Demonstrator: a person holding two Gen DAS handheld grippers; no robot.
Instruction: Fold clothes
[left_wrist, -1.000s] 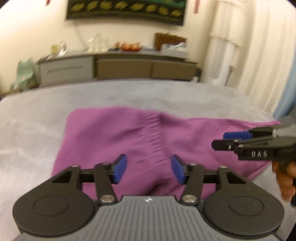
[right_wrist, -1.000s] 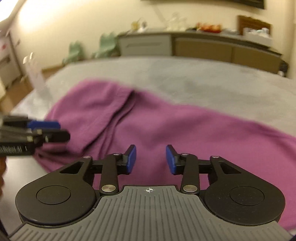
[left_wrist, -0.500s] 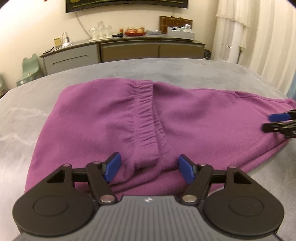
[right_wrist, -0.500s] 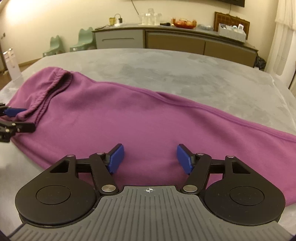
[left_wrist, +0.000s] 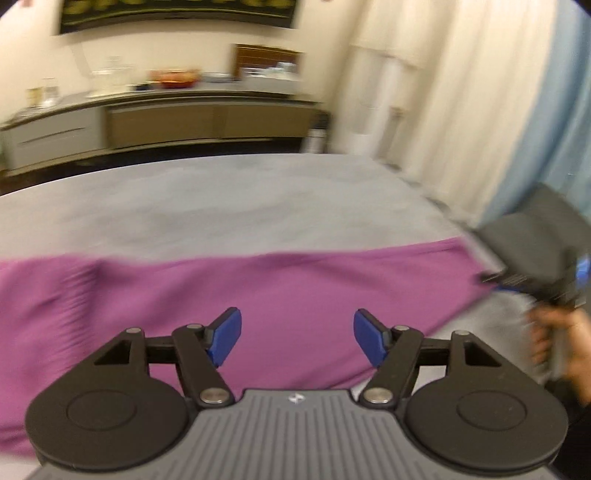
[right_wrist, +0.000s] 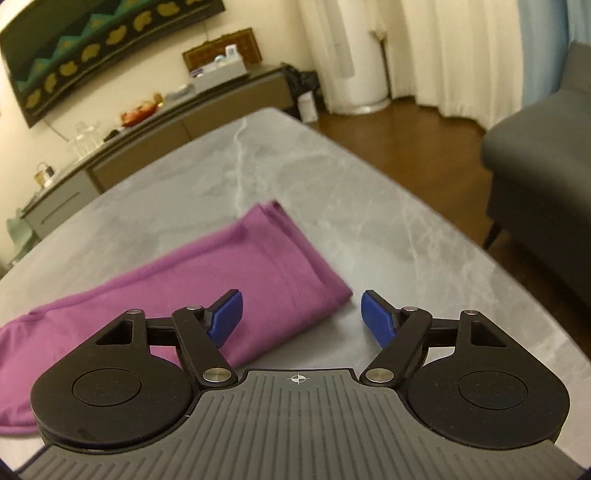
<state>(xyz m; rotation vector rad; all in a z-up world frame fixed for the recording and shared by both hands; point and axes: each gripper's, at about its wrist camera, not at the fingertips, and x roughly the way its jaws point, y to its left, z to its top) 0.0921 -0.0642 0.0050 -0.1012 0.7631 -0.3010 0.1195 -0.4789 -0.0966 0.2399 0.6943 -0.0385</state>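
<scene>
Now both grippers are lining up for a fold. Trousers (right_wrist: 236, 266) lie flat on the table (right_wrist: 388, 229); the right gripper (right_wrist: 301, 317), fingers apart, straddles the cuff corner at 12 o'clock. Left gripper (left_wrist: 297, 341), fingers apart, hovers mid-leg. Next, probably: pinch the cuff.

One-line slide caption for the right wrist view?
Open right gripper poised over the hem end of purple pants laid flat on a grey marble table.
</scene>
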